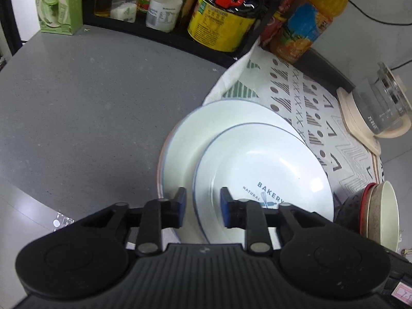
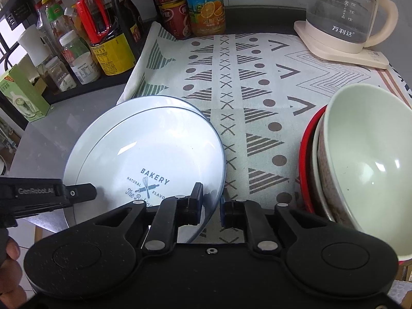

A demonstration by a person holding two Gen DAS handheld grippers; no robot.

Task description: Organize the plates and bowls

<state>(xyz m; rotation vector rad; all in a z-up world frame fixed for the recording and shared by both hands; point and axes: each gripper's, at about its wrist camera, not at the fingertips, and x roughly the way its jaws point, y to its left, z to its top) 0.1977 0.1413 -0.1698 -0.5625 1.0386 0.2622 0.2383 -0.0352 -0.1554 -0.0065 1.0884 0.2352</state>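
Note:
A white plate printed BAKERY (image 1: 262, 170) lies tilted on a larger white plate (image 1: 206, 126), half on the patterned cloth. In the left wrist view my left gripper (image 1: 203, 198) is open and straddles the BAKERY plate's near left rim without the pads pressing it. In the right wrist view the same BAKERY plate (image 2: 144, 154) has its right rim pinched by my right gripper (image 2: 211, 202), which is shut on it. The left gripper's finger (image 2: 82, 193) reaches over the plate's left edge. Nested bowls (image 2: 365, 159), pale green inside speckled and red-rimmed ones, stand to the right.
A black rack of bottles and jars (image 2: 103, 38) lines the back, with a green carton (image 1: 58, 5) at its left end. A glass kettle (image 2: 342, 13) on a cream base sits at the back right of the cloth (image 2: 257, 77). A grey countertop (image 1: 90, 103) spreads left.

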